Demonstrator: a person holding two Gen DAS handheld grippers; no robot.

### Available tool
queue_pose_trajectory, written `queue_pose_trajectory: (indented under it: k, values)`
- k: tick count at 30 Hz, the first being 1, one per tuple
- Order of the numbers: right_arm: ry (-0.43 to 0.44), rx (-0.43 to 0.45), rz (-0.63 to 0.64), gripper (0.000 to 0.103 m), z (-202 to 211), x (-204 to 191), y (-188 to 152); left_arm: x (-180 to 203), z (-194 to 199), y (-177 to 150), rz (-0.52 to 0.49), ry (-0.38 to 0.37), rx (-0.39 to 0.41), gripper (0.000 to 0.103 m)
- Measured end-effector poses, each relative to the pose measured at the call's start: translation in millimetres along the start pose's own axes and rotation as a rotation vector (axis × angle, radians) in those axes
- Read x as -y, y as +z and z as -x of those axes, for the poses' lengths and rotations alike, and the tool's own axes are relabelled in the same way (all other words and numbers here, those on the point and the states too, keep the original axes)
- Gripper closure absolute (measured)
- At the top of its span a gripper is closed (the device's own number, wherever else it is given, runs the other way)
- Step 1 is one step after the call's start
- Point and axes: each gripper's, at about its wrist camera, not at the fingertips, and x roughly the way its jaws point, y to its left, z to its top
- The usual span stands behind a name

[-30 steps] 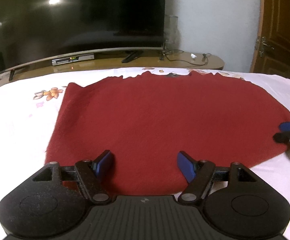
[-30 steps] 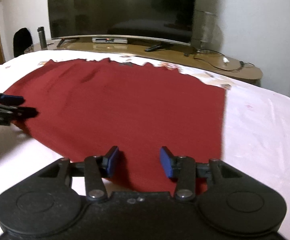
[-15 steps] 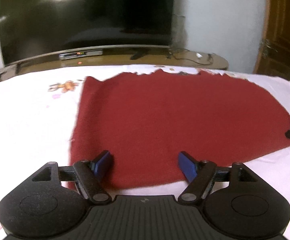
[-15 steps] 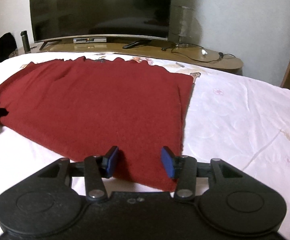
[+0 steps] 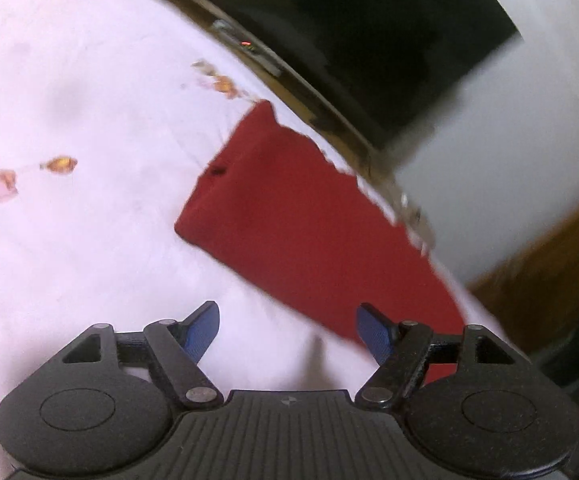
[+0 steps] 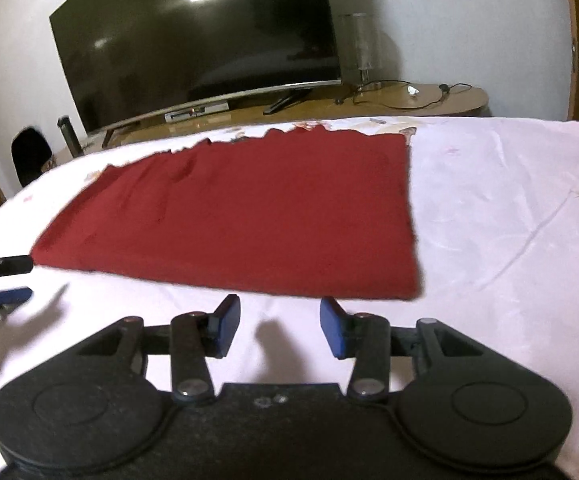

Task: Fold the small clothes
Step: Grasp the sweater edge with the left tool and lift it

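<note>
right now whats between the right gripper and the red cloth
Only bare white bedsheet. In the right wrist view the right gripper is open just short of the red cloth's near edge.

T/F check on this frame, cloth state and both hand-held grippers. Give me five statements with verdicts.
1. The red cloth lies flat on the white floral bedsheet. True.
2. The right hand-held gripper is clamped on the cloth's near edge. False: its jaws stand apart over bare sheet, just short of that edge.
3. The left hand-held gripper holds nothing. True: jaws open, only sheet between them.
4. The cloth's far edge is straight. False: it is jagged.
5. The television is showing a programme. False: the screen is dark, with only a light reflection.
</note>
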Motion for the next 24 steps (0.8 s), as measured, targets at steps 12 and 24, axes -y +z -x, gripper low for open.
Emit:
queue_pose_trajectory:
  k: [12,24]
  values:
    - [0.071,0.037,-0.033,0.060,-28.5,-31.4,33.1,-3.4,-36.2,16.1,0.145,-0.049,0.084,0.029]
    - [0.081,0.039,0.009,0.062,-68.3,-41.7,55.7,-24.4,-54.9,27.5,0.253,-0.055,0.128,0.081]
